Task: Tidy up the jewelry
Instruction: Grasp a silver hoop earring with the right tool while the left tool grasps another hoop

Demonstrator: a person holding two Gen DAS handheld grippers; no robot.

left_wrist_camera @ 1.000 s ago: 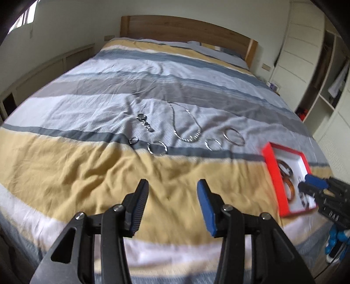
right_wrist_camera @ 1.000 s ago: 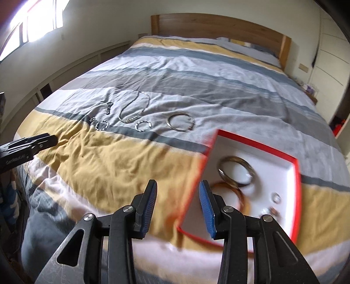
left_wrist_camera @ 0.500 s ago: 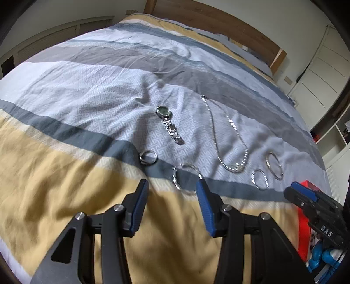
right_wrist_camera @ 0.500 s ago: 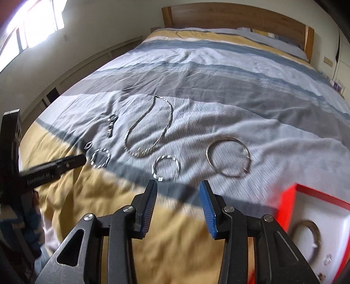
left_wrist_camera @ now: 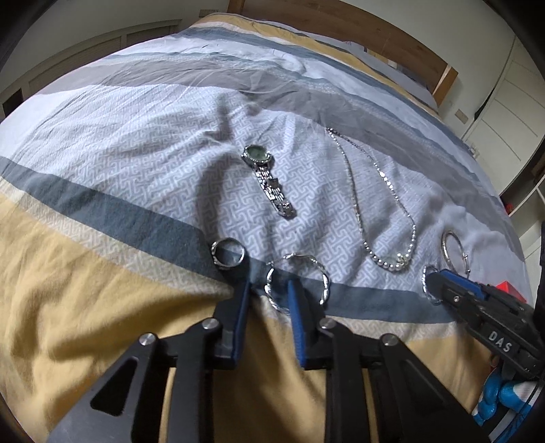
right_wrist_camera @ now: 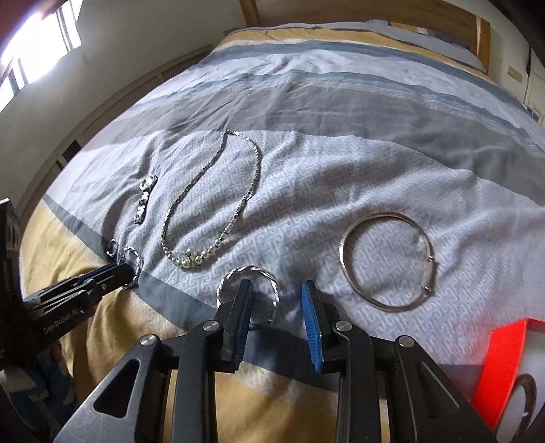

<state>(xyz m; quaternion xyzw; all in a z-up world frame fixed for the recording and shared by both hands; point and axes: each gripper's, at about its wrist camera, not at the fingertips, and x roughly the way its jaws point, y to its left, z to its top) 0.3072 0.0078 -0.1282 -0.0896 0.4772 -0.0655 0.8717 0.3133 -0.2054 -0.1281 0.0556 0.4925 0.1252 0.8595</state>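
Observation:
Jewelry lies on a striped bedspread. My left gripper (left_wrist_camera: 267, 284) is open, low over the bed, its fingers straddling the near left rim of a twisted silver bracelet (left_wrist_camera: 322, 272). A small ring (left_wrist_camera: 227, 256) sits just left of the left fingertip. A watch (left_wrist_camera: 269, 182) and a necklace (left_wrist_camera: 381, 211) lie beyond. My right gripper (right_wrist_camera: 277, 289) is open, its fingers around the right rim of another twisted bracelet (right_wrist_camera: 250, 272). A thin bangle (right_wrist_camera: 386, 260) lies to its right.
The red tray (right_wrist_camera: 500, 361), holding a bangle, is at the lower right of the right wrist view. The wooden headboard (left_wrist_camera: 357, 30) is far behind. Cupboards (left_wrist_camera: 504, 112) stand to the right of the bed.
Both grippers moved forward and down to the bedspread. The left now straddles one twisted bracelet, the right the other. The red tray slid towards the edge of the right view.

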